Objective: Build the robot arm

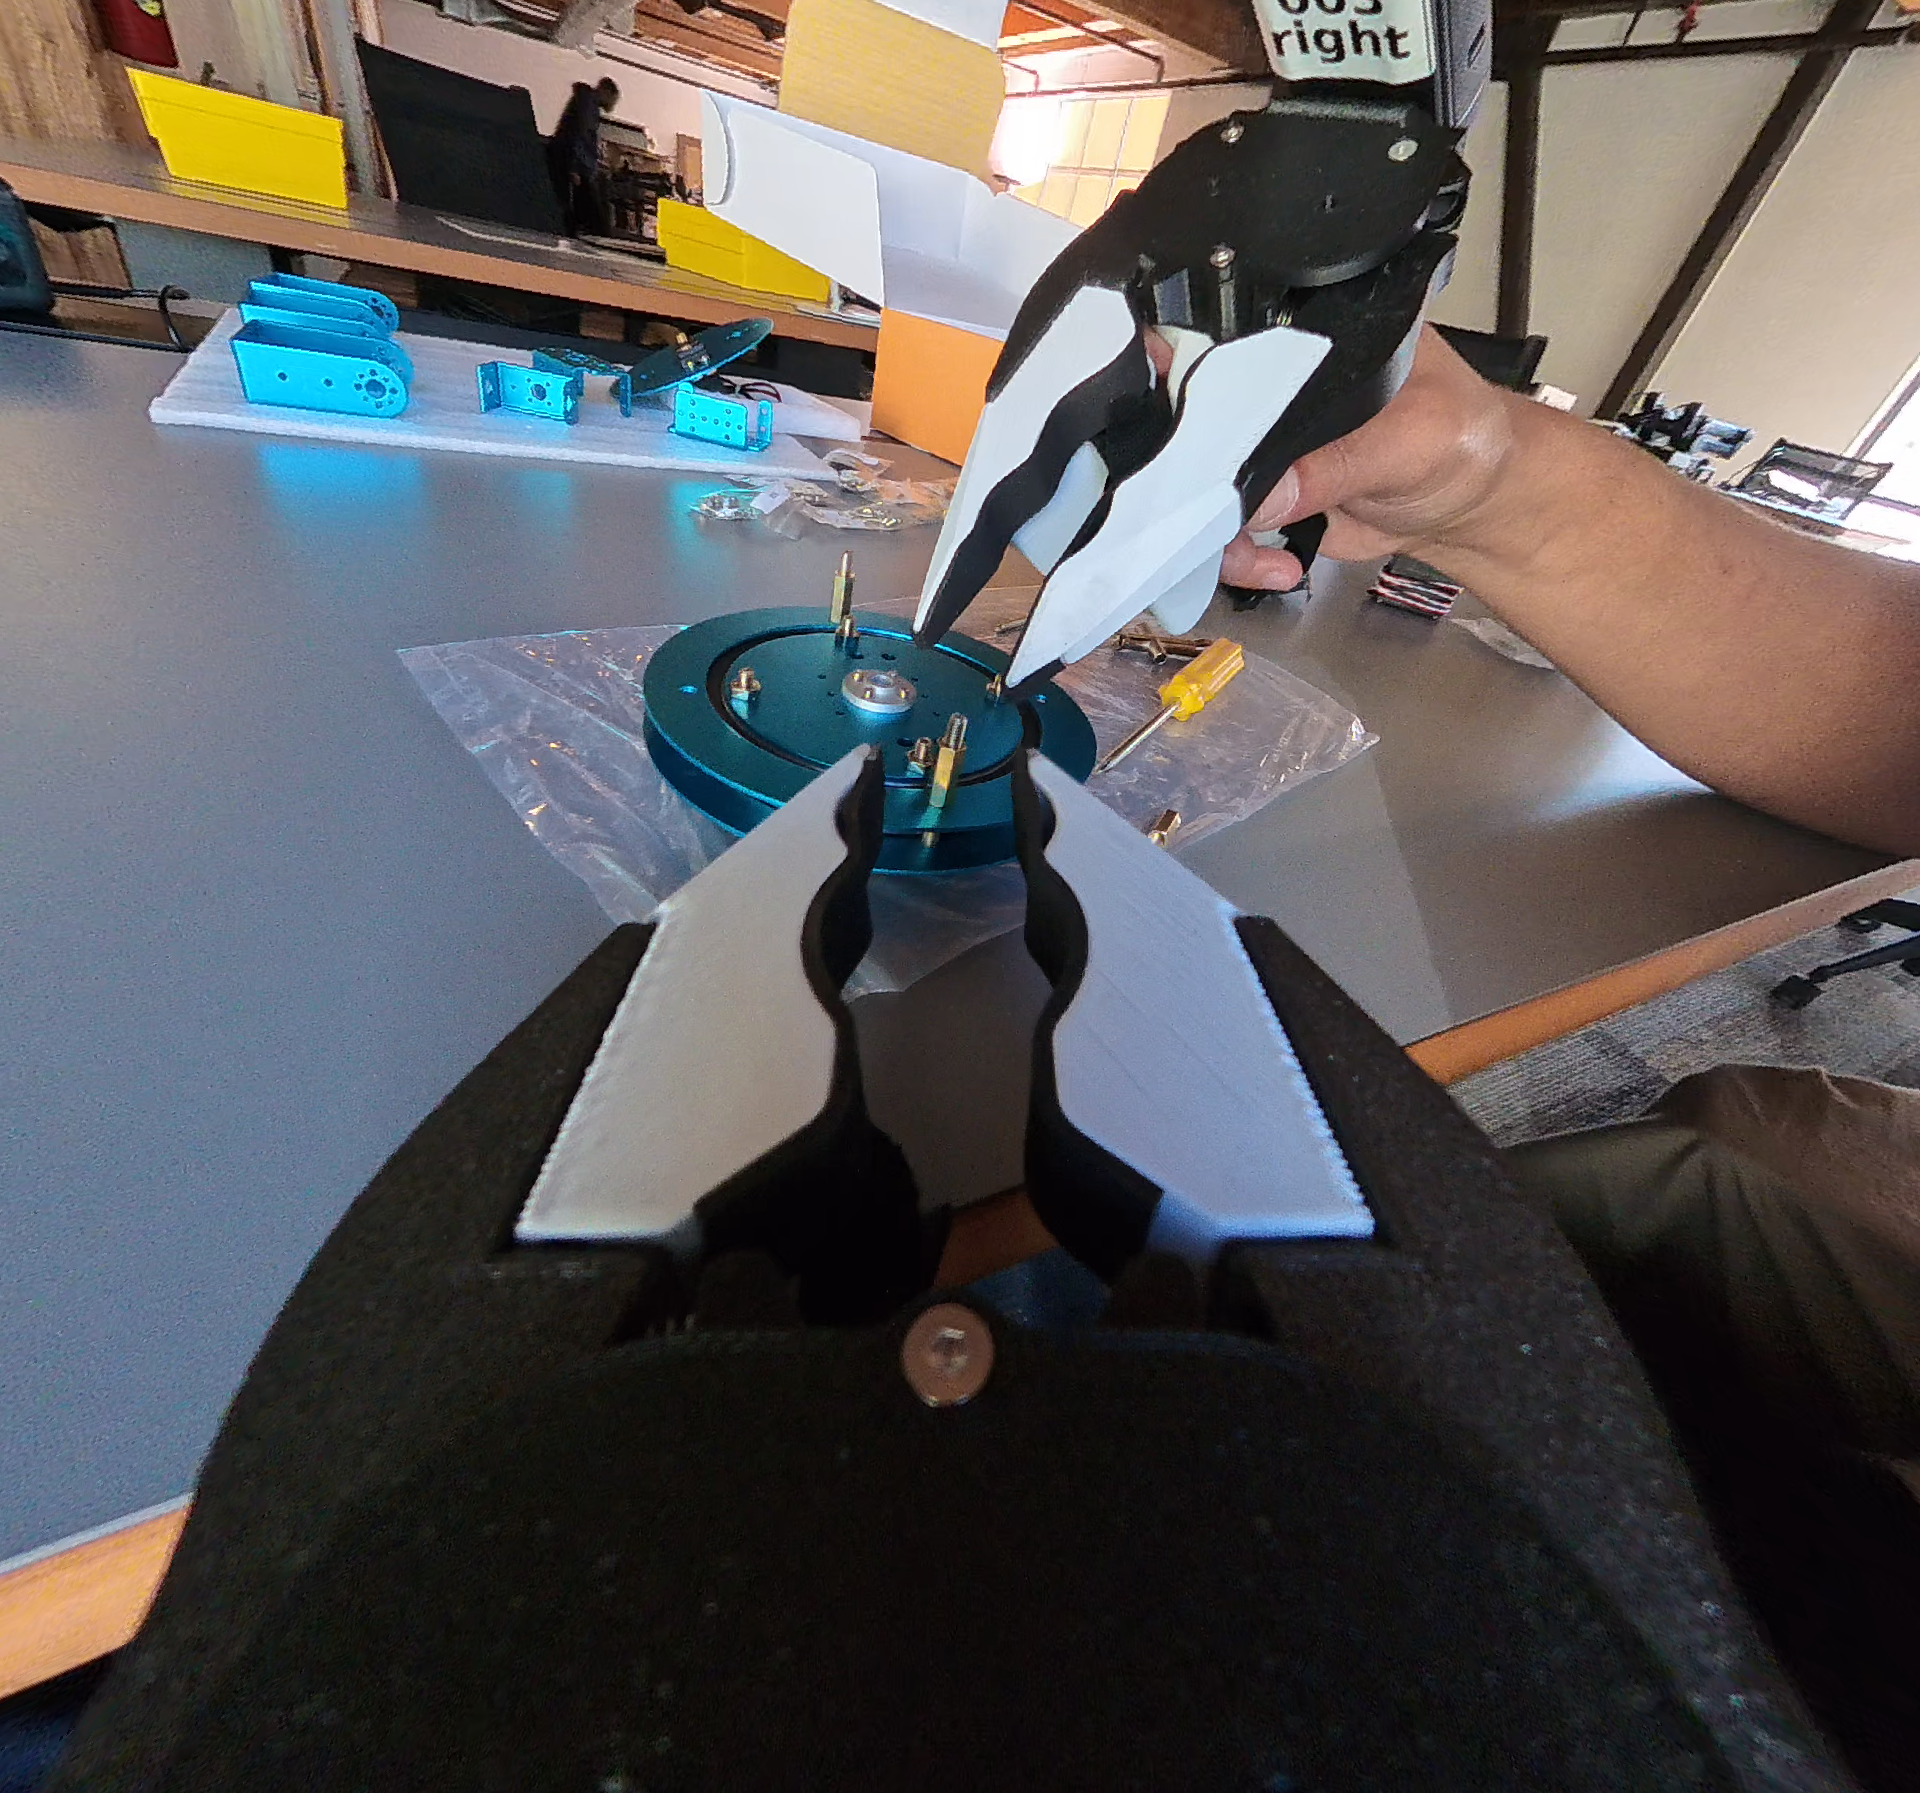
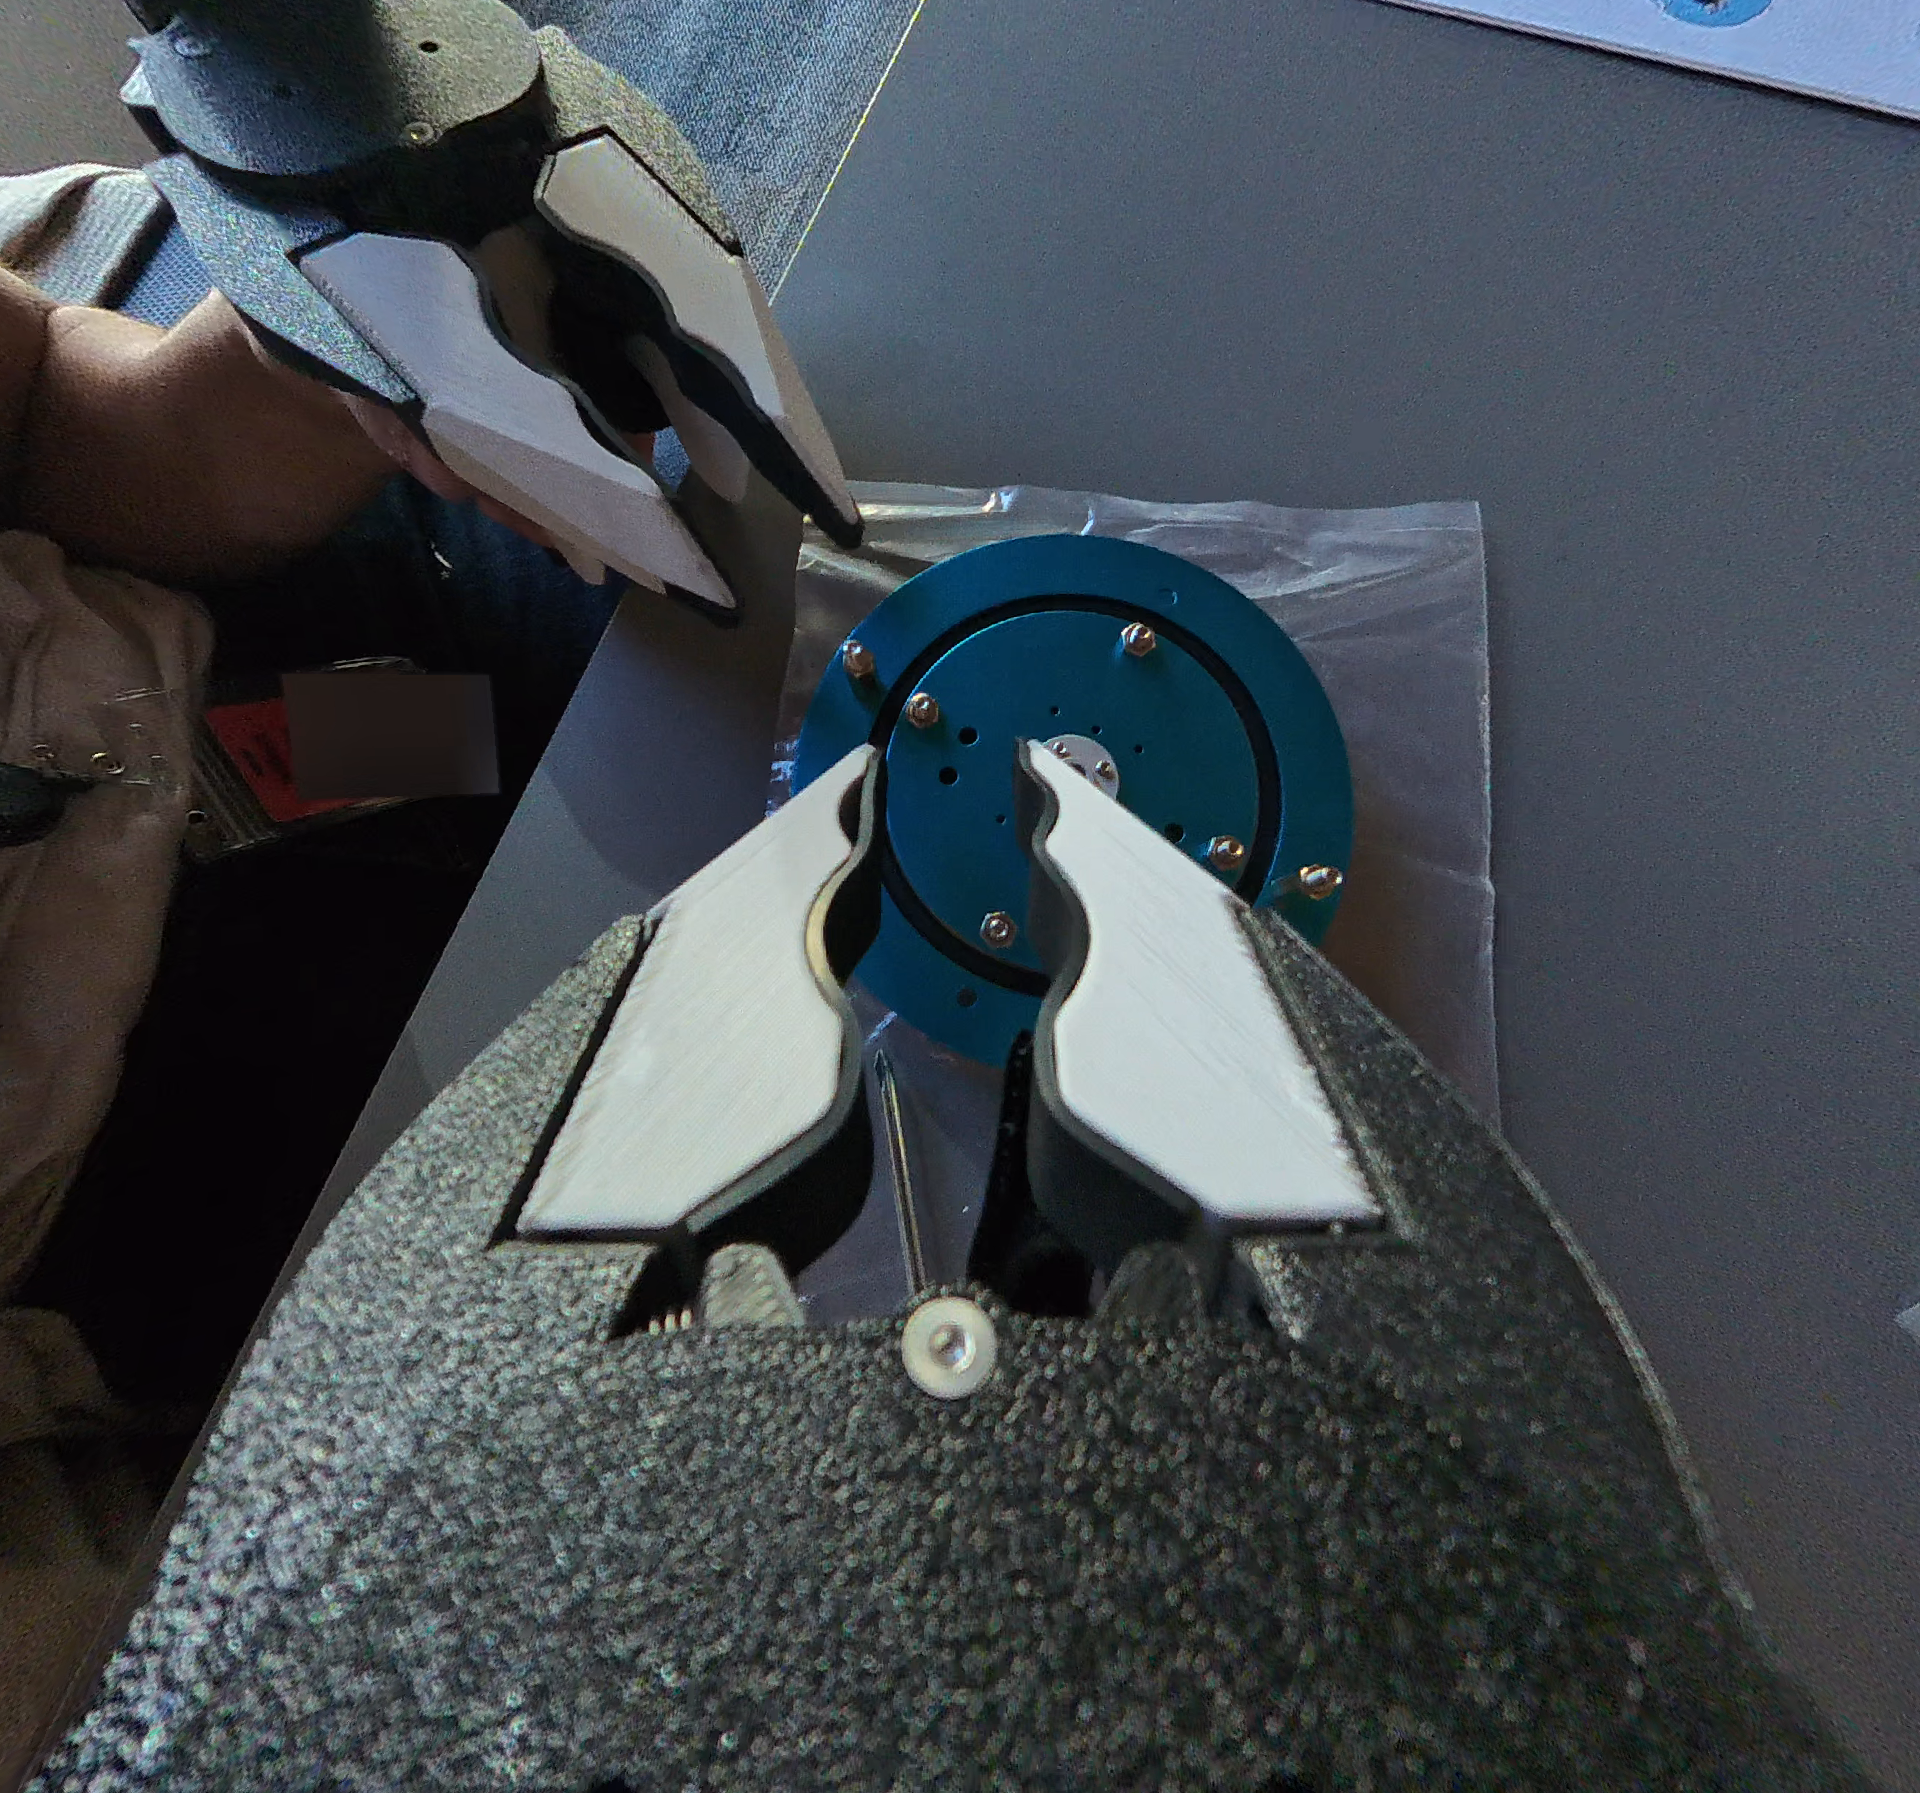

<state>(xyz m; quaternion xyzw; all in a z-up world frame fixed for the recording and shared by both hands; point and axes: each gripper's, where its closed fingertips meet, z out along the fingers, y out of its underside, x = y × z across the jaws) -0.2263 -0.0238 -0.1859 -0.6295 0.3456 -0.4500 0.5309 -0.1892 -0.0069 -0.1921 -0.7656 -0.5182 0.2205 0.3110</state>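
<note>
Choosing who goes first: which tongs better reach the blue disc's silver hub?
Right. The right tongs hang open over the blue disc, a tip beside the silver hub; the left tongs, also open, sit off its rim.

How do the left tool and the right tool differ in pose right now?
The right tool points steeply down with its tips over the blue disc's inner plate; the left tool lies lower and flatter, by the disc's near rim and the table edge.
The right tool's tips sit near a short brass post; the left tool's tips frame a tall brass standoff, without gripping it.
Both are open and hold nothing.
</note>
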